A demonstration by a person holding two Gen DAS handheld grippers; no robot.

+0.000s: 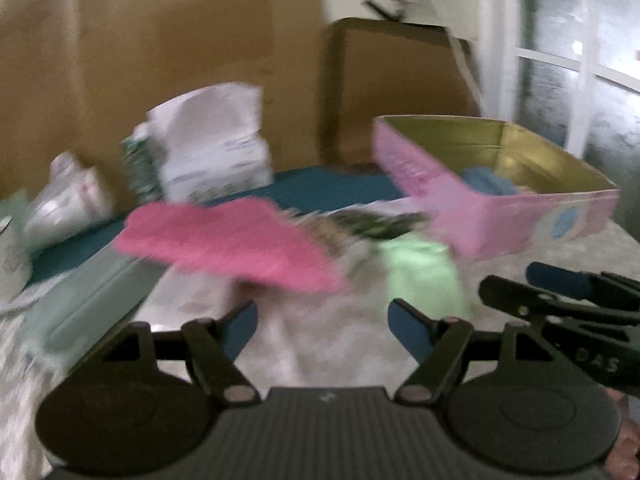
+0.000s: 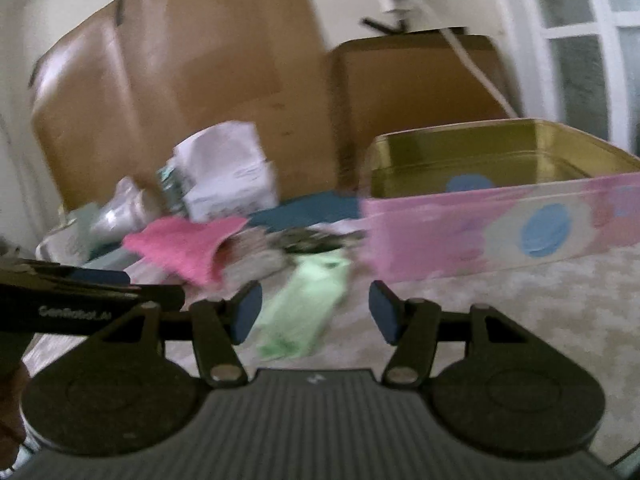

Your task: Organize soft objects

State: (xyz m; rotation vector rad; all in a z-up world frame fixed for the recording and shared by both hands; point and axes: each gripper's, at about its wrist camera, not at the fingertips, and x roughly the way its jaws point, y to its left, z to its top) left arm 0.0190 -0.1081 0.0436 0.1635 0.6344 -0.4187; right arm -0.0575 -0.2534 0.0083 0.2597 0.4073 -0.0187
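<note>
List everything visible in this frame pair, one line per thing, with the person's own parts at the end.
pink cloth: 1, pink, on the pile left of the tin.
green cloth: 1, light green, on the pale surface beside the tin's near corner.
tin box: 1, pink outside, gold inside, right side, open; something blue lies in it.
white packages: several, white, at the back left; blurred.
cardboard sheets: 2, brown, standing behind.
teal mat: 1, dark teal, under the pile.
left hand-held gripper: 1, black, blue pads, open, empty.
right hand-held gripper: 1, black, blue pads, open, empty.
</note>
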